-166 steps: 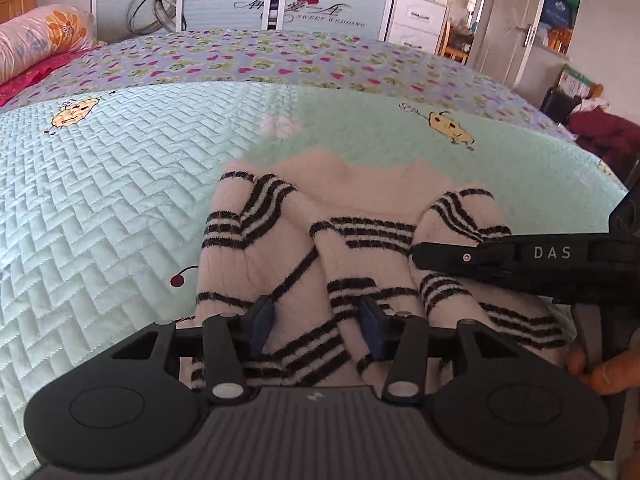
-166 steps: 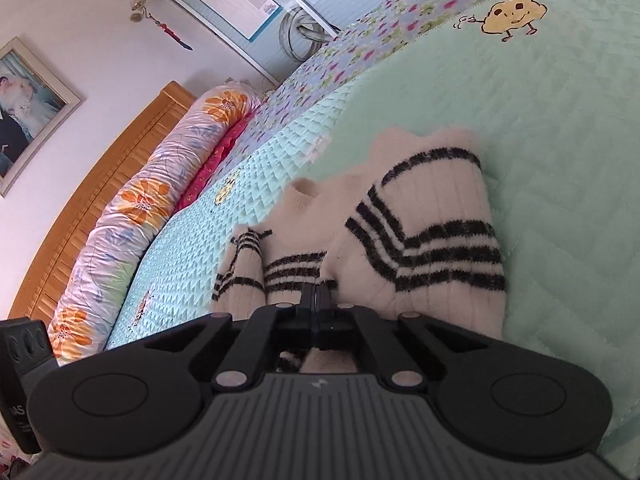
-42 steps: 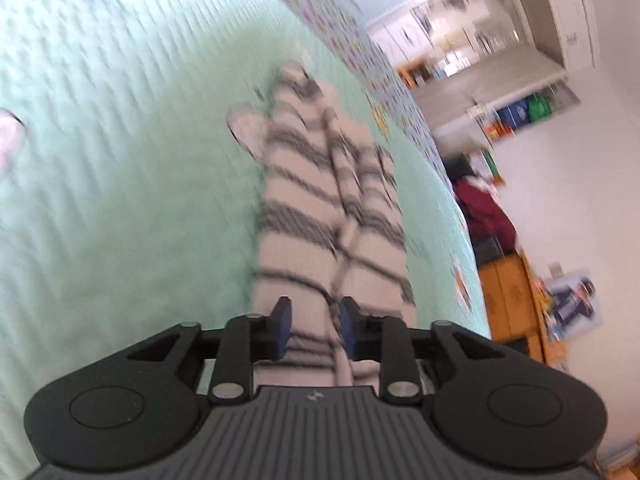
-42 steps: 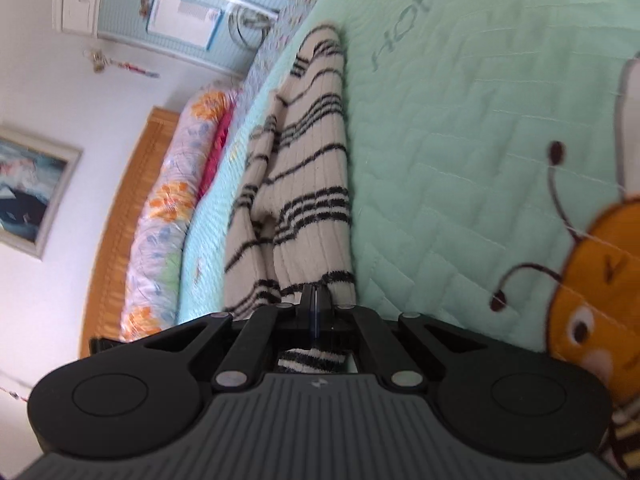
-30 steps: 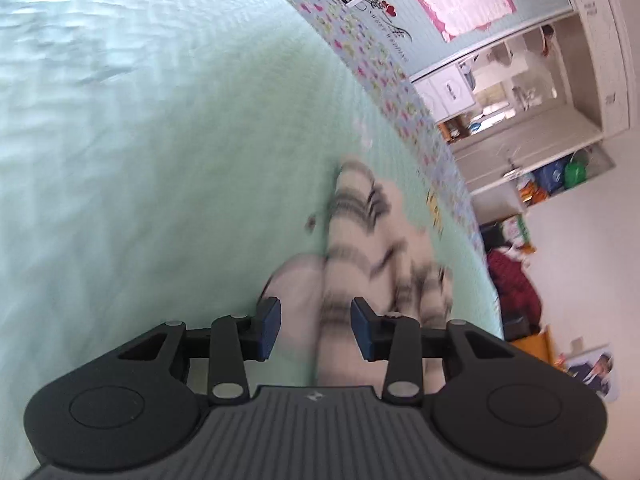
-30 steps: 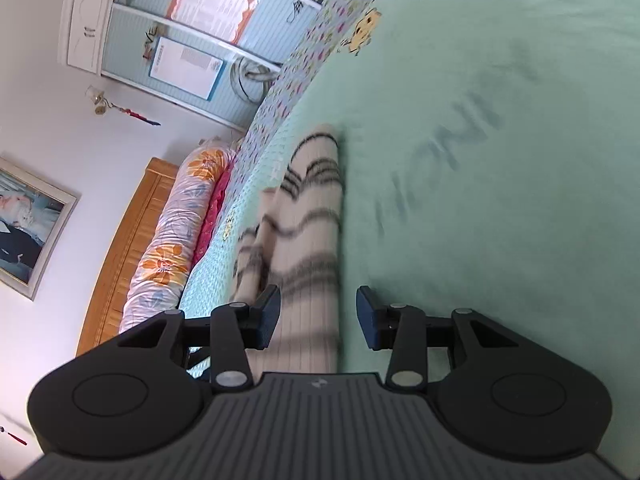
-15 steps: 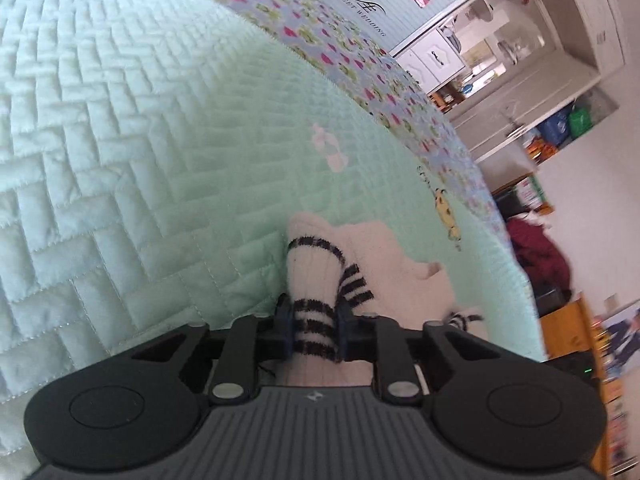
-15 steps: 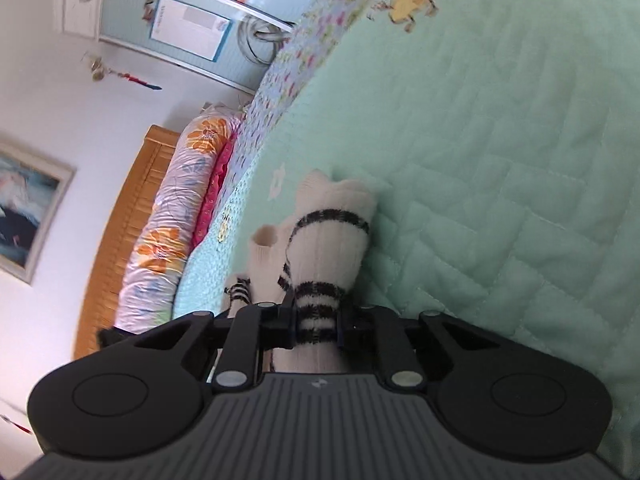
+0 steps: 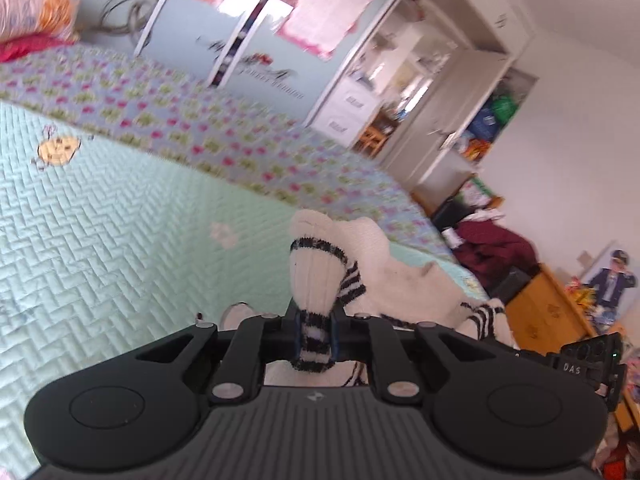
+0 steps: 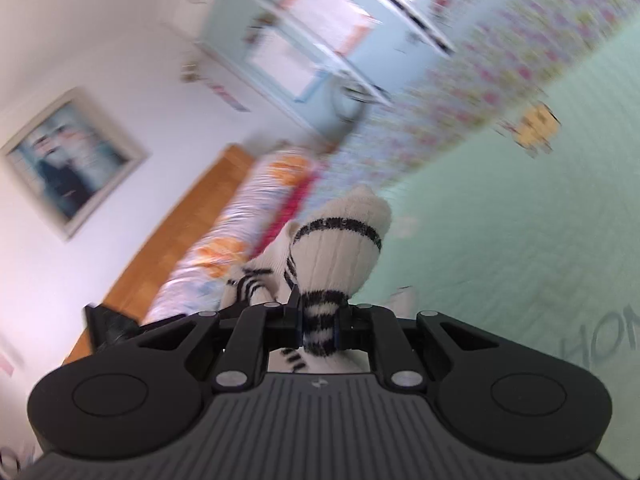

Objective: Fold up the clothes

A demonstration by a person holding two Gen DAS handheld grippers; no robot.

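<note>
A cream knit sweater with black stripes (image 9: 320, 272) is held up off the mint green quilted bed cover (image 9: 120, 216). My left gripper (image 9: 315, 338) is shut on one bunched striped end of it. My right gripper (image 10: 319, 330) is shut on the other bunched end of the sweater (image 10: 336, 248). The cloth stands up past each pair of fingers and sags between the two grippers. In the left wrist view the right gripper's black body (image 9: 588, 364) shows at the right edge. Both views are blurred by motion.
A flowered bolster (image 10: 224, 248) lies along the wooden headboard (image 10: 160, 248). A floral sheet (image 9: 200, 120) borders the quilt at the far side. Beyond the bed stand a wardrobe (image 9: 240, 32), a dark red heap of clothes (image 9: 492, 248) and a wooden cabinet (image 9: 548, 312).
Both grippers opened, then shut on the ends of the sweater half a second ago. Since then they have lifted it off the quilt and tipped up toward the room.
</note>
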